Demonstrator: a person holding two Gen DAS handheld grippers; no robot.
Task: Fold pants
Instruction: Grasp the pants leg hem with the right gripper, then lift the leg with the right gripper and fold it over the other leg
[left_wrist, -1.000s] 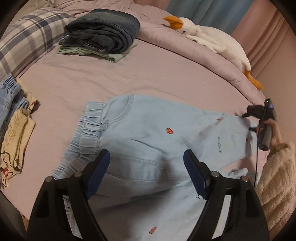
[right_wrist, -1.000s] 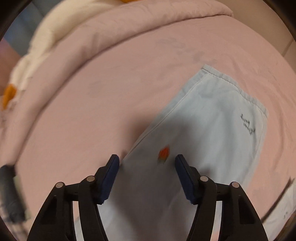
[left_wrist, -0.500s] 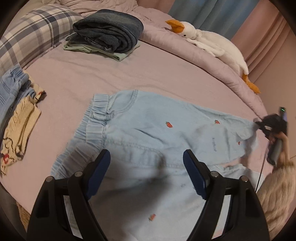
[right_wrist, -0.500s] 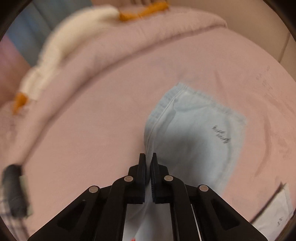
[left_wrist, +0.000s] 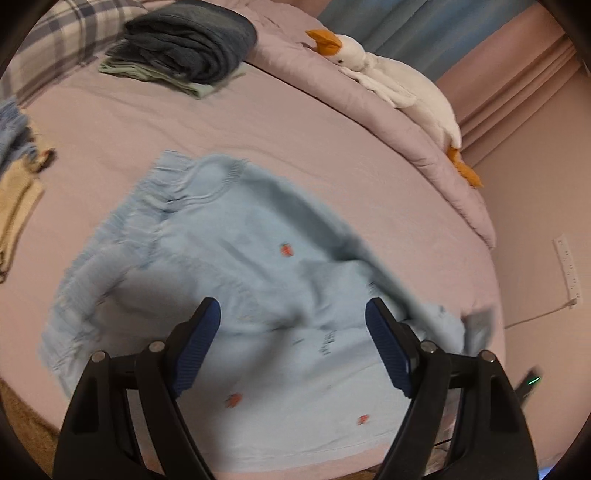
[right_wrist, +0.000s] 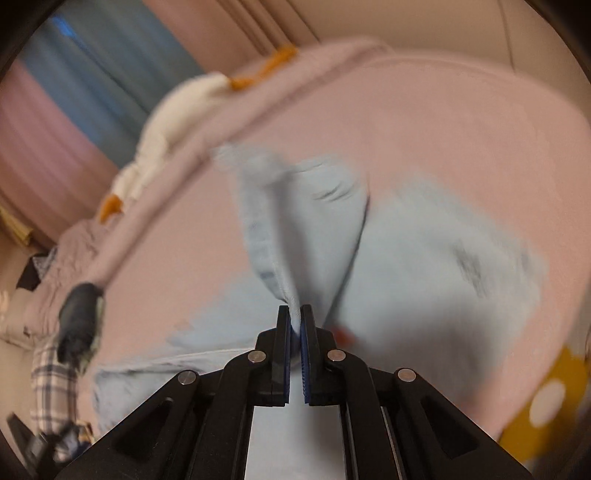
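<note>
Light blue pants (left_wrist: 236, 254) with small red strawberries lie on the pink bed (left_wrist: 303, 140), waistband at the left. One leg is lifted and doubled back over the other, seen blurred in both views. My left gripper (left_wrist: 293, 325) hovers open above the middle of the pants, nothing between its blue pads. My right gripper (right_wrist: 294, 314) is shut on the hem edge of the pants leg (right_wrist: 295, 221), which rises from its pads and hangs folded over the pants below it.
A folded stack of dark clothes (left_wrist: 192, 44) sits at the back left by a plaid pillow (left_wrist: 44, 48). A white plush goose (left_wrist: 391, 81) lies on the rolled duvet at the right. More clothes (left_wrist: 14, 173) lie at the left edge.
The right gripper closed on the leg's hem, then carried it across over the pants toward the waistband. The left gripper drifted slightly and stayed open.
</note>
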